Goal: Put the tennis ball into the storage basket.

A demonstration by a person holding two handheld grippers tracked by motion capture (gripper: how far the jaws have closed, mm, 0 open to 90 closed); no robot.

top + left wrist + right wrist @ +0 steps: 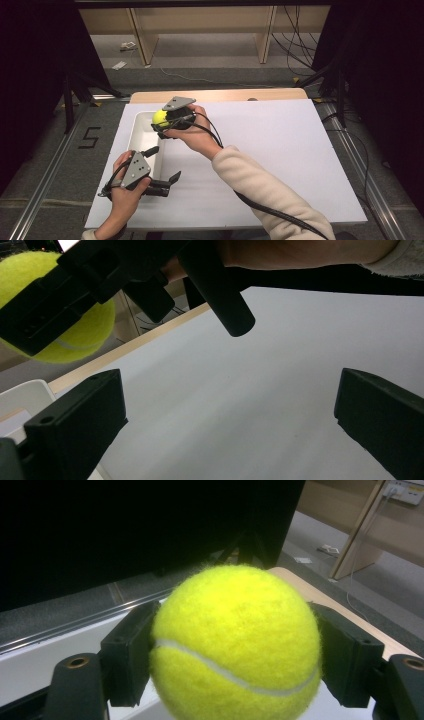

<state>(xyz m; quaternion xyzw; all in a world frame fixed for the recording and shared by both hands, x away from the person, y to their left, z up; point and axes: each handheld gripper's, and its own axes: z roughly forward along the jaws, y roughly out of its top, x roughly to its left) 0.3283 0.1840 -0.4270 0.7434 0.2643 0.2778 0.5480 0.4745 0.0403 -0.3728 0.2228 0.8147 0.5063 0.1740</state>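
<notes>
i see a white board [280, 150] covering most of the tabletop [220, 95], whose pale wood edge shows along the far side. beyond it stands a light wooden shelf frame [200, 30] on a grey floor [200, 75], with black cables [300, 45] trailing at the right. a black numeral five [89, 137] is marked on the floor left of the tabletop, beside a metal rail [45, 180].

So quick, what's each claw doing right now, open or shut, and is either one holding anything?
Left claw: open, holding nothing, low over the white board.
Right claw: shut on the tennis ball, held above the white tray.
</notes>
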